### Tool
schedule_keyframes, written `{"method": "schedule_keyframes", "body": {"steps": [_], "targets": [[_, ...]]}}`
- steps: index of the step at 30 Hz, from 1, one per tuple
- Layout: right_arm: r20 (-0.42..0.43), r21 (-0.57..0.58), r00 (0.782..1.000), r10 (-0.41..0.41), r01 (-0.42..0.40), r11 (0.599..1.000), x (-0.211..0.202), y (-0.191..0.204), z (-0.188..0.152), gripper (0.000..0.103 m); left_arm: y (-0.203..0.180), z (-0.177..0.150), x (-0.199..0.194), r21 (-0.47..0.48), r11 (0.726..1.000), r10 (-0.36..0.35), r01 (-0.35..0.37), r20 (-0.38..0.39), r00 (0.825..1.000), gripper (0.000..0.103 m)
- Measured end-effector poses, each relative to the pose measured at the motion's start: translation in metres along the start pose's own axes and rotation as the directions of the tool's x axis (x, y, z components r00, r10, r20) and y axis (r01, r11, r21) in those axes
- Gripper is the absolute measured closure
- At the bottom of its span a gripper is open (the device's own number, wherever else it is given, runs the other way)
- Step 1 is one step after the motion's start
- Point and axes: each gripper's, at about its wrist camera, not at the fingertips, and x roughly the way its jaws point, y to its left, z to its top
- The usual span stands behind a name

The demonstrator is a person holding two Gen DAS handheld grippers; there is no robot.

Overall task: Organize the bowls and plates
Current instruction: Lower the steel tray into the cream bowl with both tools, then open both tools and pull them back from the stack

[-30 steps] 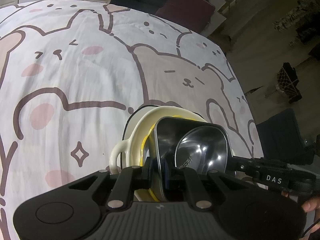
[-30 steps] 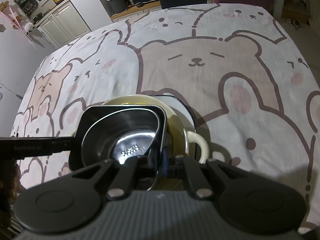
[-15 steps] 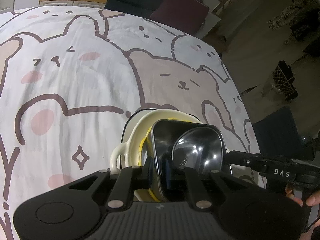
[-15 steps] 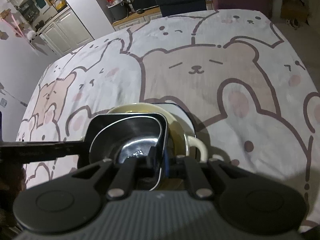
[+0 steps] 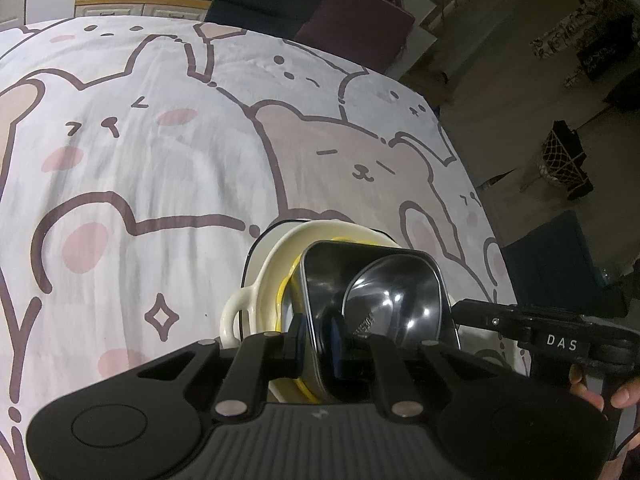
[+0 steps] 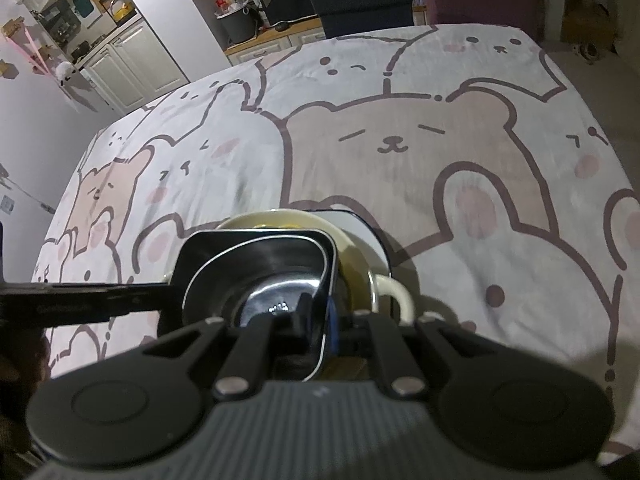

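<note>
Nearly together, each gripper (image 5: 316,344) (image 6: 318,330) clamped on opposite walls of steel bowl (image 5: 384,292).

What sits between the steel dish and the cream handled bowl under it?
A yellow bowl: its rim shows between the steel dish and the cream bowl, clearest in the left wrist view.

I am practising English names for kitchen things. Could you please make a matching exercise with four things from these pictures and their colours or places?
Things:
1. steel bowl
2. cream dish
3. yellow bowl
4. tablecloth

Descriptions:
A. printed with cartoon bears
B. pale, with a loop handle at its side
C. shiny metal, gripped at its rim by left gripper and right gripper
D. only a bright rim shows, inside the pale dish

Pairs: 1-C, 2-B, 3-D, 4-A
</note>
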Motion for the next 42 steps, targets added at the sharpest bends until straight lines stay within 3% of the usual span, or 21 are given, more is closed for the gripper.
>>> {"method": "schedule_keyframes", "body": {"steps": [8,11,12,13,14,15,16,20,28,36,42], "targets": [[0.003,-0.001,1.000,-0.009,0.009,1.000,-0.001,0.000,-0.001,0.091,-0.001,0.000,-0.002,0.016,1.000,0.016,-0.016,0.003,1.000,0.086],[0.015,-0.006,1.000,-0.017,0.017,1.000,-0.004,0.001,-0.001,0.089,-0.003,0.001,-0.006,0.036,0.999,0.035,-0.036,0.019,0.999,0.064],[0.022,-0.009,1.000,-0.018,0.018,1.000,-0.006,0.002,-0.001,0.084,-0.005,0.001,-0.009,0.049,0.998,0.041,-0.043,0.028,0.999,0.056],[0.034,-0.016,0.999,-0.026,0.026,1.000,-0.008,0.003,-0.002,0.075,-0.006,0.000,-0.011,0.060,0.997,0.049,-0.051,0.037,0.998,0.050],[0.044,-0.021,0.999,-0.031,0.032,0.999,-0.010,0.004,-0.003,0.068,-0.009,0.000,-0.015,0.074,0.995,0.060,-0.063,0.050,0.997,0.034],[0.056,-0.025,0.998,-0.035,0.037,0.999,-0.013,0.005,-0.003,0.053,-0.011,-0.001,-0.018,0.085,0.994,0.068,-0.073,0.066,0.996,0.019],[0.074,-0.030,0.996,-0.041,0.044,0.999,-0.017,0.006,-0.005,0.041,-0.013,-0.002,-0.022,0.096,0.992,0.075,-0.084,0.087,0.993,0.014],[0.141,-0.057,0.986,-0.085,0.093,0.994,-0.032,0.013,-0.014,0.030,-0.020,-0.009,-0.044,0.125,0.983,0.110,-0.135,0.184,0.977,0.000],[0.292,-0.085,0.951,-0.101,0.131,0.988,-0.082,0.023,-0.043,0.001,-0.034,-0.039,-0.080,0.156,0.973,0.117,-0.171,0.306,0.945,0.000],[0.428,-0.070,0.897,-0.110,0.154,0.986,-0.119,0.031,-0.091,0.000,-0.052,-0.088,-0.108,0.181,0.972,0.072,-0.152,0.386,0.920,0.000],[0.477,-0.087,0.875,-0.086,0.145,0.986,-0.124,0.041,-0.122,0.000,-0.053,-0.122,-0.118,0.160,0.973,0.087,-0.169,0.425,0.901,0.000]]}}
